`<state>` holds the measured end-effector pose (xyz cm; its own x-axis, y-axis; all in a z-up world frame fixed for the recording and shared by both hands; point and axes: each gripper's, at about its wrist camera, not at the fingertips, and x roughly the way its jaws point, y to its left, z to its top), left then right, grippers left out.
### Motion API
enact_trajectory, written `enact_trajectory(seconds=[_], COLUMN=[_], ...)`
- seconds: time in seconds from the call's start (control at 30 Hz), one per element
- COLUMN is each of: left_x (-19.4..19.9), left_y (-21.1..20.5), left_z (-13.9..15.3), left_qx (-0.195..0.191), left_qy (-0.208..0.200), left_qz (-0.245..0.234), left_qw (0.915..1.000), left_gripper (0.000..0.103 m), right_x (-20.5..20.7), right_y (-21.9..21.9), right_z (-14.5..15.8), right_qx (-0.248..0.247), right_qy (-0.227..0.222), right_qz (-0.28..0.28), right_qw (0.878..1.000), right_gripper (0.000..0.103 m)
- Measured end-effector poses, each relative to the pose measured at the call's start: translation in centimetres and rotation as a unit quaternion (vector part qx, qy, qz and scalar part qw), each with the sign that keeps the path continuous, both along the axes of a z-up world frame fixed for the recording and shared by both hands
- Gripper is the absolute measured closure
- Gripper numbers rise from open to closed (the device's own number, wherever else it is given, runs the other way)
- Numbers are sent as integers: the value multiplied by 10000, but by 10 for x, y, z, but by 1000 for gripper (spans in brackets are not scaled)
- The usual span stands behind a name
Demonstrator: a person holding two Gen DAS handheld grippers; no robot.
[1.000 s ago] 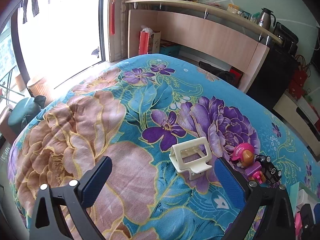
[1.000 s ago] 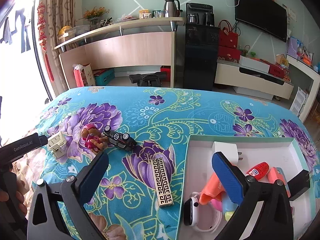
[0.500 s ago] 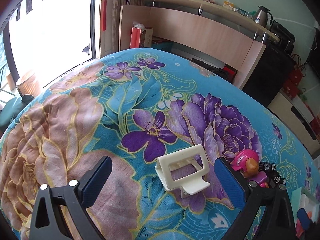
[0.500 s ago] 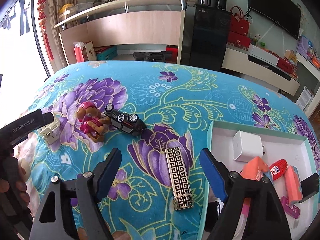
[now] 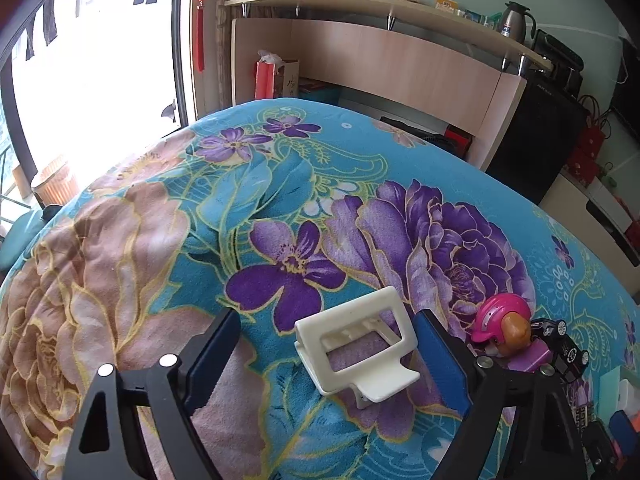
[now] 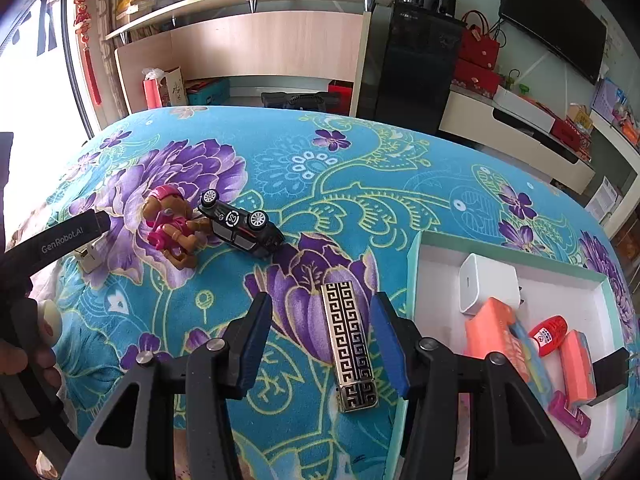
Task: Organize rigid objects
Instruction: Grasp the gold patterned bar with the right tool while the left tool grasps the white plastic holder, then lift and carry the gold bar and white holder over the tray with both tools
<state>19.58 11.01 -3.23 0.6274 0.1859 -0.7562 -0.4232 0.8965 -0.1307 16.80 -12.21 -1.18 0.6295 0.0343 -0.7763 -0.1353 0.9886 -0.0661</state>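
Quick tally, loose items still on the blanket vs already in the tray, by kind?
On the blanket:
white clip stand: 1
pink dog figure: 1
black toy car: 1
patterned gold-black bar: 1
In the tray:
white charger: 1
others, partly hidden: at least 5
Total: at least 10

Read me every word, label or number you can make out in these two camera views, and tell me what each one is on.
"GenRobot.AI": on the left gripper's finger, seen from the right wrist.
A round white emblem on the underside of the black toy car: too small to read.
Dark brush characters on the gift bag under the shelf: too blurred to read.
Print on the red bottle in the box: too small to read.
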Motion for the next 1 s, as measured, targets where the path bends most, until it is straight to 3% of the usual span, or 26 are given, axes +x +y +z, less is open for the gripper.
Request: enact_trajectory(seconds=[0.13,0.23,0.5,0.73,0.87,1.0], left_x=[1,1,0,-8,-17,-24], left_y=[-2,-4,-8,-18,-25,-33], left_z=[-1,0,1,9,13,17], left_qx=[30,67,76,73,15,126], left_qy=[32,29,129,335,406,482], left_qz=[-32,-61,-242,-553,-658,-731], left_qw=[10000,10000,9996,9979,9970,9961], left_gripper=[27,43,43,43,43,43], right_x=[0,3,5,4,4,5], right_y=[-1,-7,0,-4,-9,-13], right_z=[0,-4,-16,-15,-13,-16], right_qx=[-30,95,-177,-120,235,129], right_qy=[24,138,309,369,472,563], right_qz=[-5,-49,-5,-53,3,-180], right_qw=[10000,9998,9994,9992,9986,9982], right_gripper=[51,51,60,66,68,71])
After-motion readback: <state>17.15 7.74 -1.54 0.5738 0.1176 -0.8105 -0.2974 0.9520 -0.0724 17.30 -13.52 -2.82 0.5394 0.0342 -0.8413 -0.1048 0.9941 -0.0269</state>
